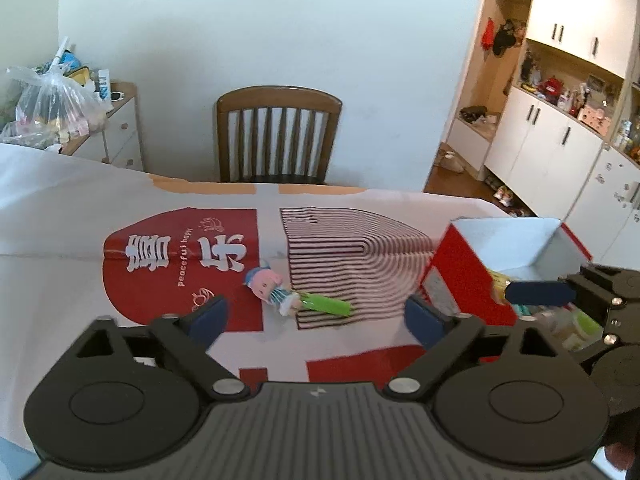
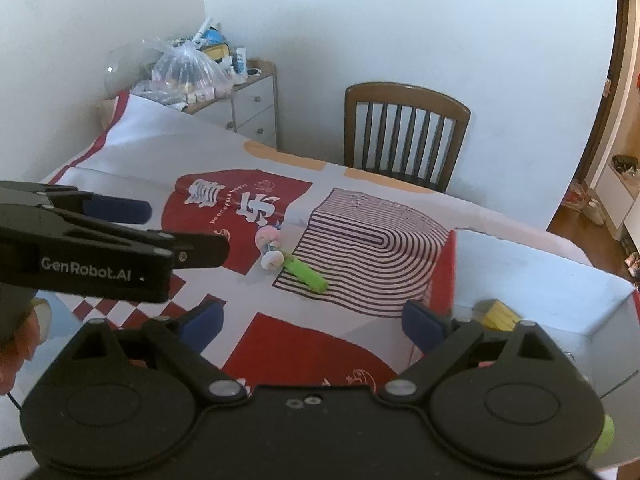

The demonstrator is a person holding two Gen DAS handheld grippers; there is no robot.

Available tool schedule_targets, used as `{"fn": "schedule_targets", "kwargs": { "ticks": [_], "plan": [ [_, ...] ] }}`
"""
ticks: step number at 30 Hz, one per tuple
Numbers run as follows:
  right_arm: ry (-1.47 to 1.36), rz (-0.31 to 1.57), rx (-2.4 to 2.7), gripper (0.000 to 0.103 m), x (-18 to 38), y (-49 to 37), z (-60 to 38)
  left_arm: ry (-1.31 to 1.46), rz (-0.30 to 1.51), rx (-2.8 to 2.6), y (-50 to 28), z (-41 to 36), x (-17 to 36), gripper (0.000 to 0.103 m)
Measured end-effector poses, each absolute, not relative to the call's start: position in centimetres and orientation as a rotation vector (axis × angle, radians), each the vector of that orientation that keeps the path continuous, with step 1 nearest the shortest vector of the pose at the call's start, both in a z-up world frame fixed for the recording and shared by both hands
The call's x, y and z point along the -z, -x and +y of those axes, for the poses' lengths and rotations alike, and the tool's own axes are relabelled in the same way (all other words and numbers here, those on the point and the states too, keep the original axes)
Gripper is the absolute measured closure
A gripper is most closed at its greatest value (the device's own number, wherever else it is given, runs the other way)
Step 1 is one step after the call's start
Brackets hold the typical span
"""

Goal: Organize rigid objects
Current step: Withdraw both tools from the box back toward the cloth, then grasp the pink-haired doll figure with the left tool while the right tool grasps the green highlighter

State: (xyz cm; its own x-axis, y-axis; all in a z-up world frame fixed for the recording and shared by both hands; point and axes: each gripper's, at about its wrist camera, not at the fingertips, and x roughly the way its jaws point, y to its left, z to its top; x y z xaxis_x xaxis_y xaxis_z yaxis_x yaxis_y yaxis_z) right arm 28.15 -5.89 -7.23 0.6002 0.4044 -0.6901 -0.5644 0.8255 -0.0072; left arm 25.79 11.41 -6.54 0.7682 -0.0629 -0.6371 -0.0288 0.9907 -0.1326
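- Plastic bag (image 1: 52, 108): clear, stuffed with small goods, upper left of the left wrist view; sits on a low drawer cabinet (image 1: 120, 136) against the white wall.
- Tablecloth (image 1: 60, 216): white with red panels, white characters and a block of dark stripes; covers the table across the middle of both views.
- Left gripper (image 1: 316, 316): black body along the bottom of its own view, blue-padded fingers (image 1: 208, 318) spread wide with nothing between them; in the right wrist view it enters from the left edge, seen side-on.
- Doll figure (image 1: 266, 286): small, pink head, blue cap, striped dress; lies flat on the cloth at centre frame, at the edge of the red panel.
- Green stick (image 1: 326, 304): bright green, oblong; lies just right of the doll and touching its foot end, resting on the striped block. Both lie beyond the spread fingertips, apart from them.
- Wooden chair (image 1: 278, 136): slatted back, upper centre, behind the table's far edge.
- Right gripper (image 2: 312, 322): black body along the bottom of its own view, blue pads set wide apart, empty; its right fingertip stands at the near corner of the box.
- Cardboard box (image 1: 460, 276): red outside, white inside, open top; right of the striped block, at the right of both views. Holds a yellow item (image 2: 498, 314) and other pieces too blurred to tell.
- Wall cabinets (image 1: 560, 80): white doors, cluttered open shelves, upper right of the left wrist view.
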Motion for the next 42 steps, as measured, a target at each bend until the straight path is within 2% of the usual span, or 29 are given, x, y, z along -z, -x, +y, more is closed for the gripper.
{"fn": "schedule_targets", "kwargs": {
  "ticks": [16, 22, 34, 37, 40, 42],
  "plan": [
    [0.297, 0.829, -0.563, 0.007, 12.1, -33.7, -1.7, 0.223, 0.797, -0.092, -33.6, 15.0, 12.1, 0.002],
    [0.339, 0.843, -0.557, 0.01, 13.3, -35.4, -0.3, 0.249, 0.848, -0.116, -36.4, 15.5, 14.4, 0.002],
    [0.483, 0.85, -0.577, 0.025, 15.8, -37.3, 1.8, 0.226, 0.888, -0.189, -39.3, 15.6, 17.3, 0.003],
    [0.514, 0.838, -0.601, 0.032, 16.2, -37.5, 2.3, 0.23, 0.888, -0.194, -39.5, 15.7, 17.6, 0.003],
    [0.538, 0.825, -0.629, 0.038, 16.6, -37.6, 2.9, 0.231, 0.893, -0.188, -39.6, 15.7, 17.9, 0.013],
    [0.542, 0.82, -0.647, 0.042, 16.9, -37.7, 3.2, 0.232, 0.893, -0.182, -39.6, 15.7, 18.1, 0.016]
  ]
}}
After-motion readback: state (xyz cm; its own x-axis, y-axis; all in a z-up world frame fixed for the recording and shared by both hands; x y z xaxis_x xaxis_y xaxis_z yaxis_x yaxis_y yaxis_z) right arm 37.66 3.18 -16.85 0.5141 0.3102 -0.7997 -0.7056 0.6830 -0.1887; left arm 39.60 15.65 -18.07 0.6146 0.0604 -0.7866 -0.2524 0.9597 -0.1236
